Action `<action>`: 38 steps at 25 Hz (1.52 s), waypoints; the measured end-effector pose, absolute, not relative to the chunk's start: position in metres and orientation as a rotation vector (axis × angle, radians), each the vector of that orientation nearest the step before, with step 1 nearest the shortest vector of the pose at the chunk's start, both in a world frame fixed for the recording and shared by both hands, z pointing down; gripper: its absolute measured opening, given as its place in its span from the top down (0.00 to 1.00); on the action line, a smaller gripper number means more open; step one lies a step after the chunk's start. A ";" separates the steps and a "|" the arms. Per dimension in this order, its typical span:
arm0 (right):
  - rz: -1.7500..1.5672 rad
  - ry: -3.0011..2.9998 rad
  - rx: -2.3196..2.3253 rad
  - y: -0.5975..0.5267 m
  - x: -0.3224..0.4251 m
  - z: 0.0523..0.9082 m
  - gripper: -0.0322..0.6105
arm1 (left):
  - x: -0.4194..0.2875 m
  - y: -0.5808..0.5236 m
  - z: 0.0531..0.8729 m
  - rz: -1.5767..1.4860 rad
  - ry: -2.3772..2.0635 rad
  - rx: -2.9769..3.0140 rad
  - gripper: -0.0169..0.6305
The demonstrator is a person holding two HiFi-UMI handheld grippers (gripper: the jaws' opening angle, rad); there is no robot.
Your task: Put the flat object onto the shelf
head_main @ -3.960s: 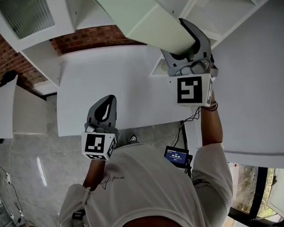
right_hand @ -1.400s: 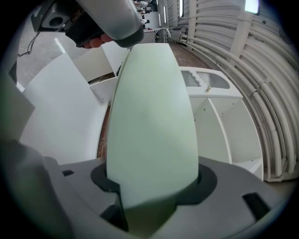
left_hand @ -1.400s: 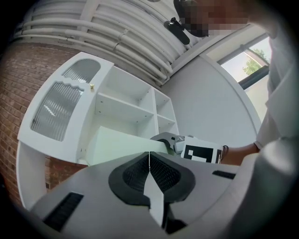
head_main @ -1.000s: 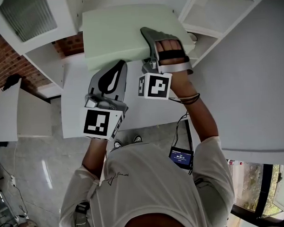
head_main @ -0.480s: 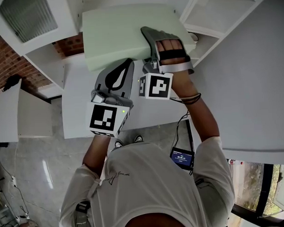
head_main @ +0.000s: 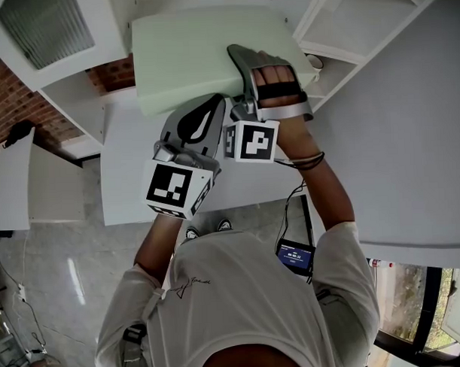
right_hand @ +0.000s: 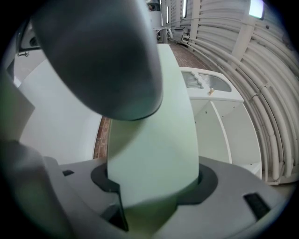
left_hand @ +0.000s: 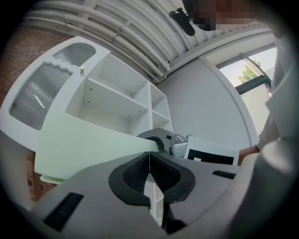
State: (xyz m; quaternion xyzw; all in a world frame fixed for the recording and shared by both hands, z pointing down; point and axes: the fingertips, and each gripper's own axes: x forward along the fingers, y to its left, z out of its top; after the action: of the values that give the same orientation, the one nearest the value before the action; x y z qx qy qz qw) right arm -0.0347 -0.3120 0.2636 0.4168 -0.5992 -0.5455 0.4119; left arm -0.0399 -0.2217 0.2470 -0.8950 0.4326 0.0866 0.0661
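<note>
**Right tongs** [head_main: 238, 60] clamp the near edge of the slab [head_main: 188, 52], a pale green, smooth, thick rectangular panel. It now lies level against the white shelf [head_main: 318, 18], no longer tilted. **Left tongs** [head_main: 211, 109], jaws together and empty, have risen to just beneath that edge. Placement appears nearly complete.

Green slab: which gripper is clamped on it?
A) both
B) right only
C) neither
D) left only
B: the right gripper has the slab between its jaws, while the left gripper has its jaws closed together with nothing between them.
</note>
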 end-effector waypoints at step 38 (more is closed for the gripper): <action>-1.522 -1.763 1.010 -0.269 -0.034 0.256 0.49 | -0.061 -0.246 0.233 0.698 1.259 -2.725 0.95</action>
State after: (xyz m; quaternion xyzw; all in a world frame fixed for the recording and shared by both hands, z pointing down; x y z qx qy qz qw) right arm -0.0336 -0.2694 0.2564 0.3800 -0.6630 -0.5726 0.2969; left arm -0.0608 -0.2457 0.2333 -0.8837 0.4084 0.2265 0.0300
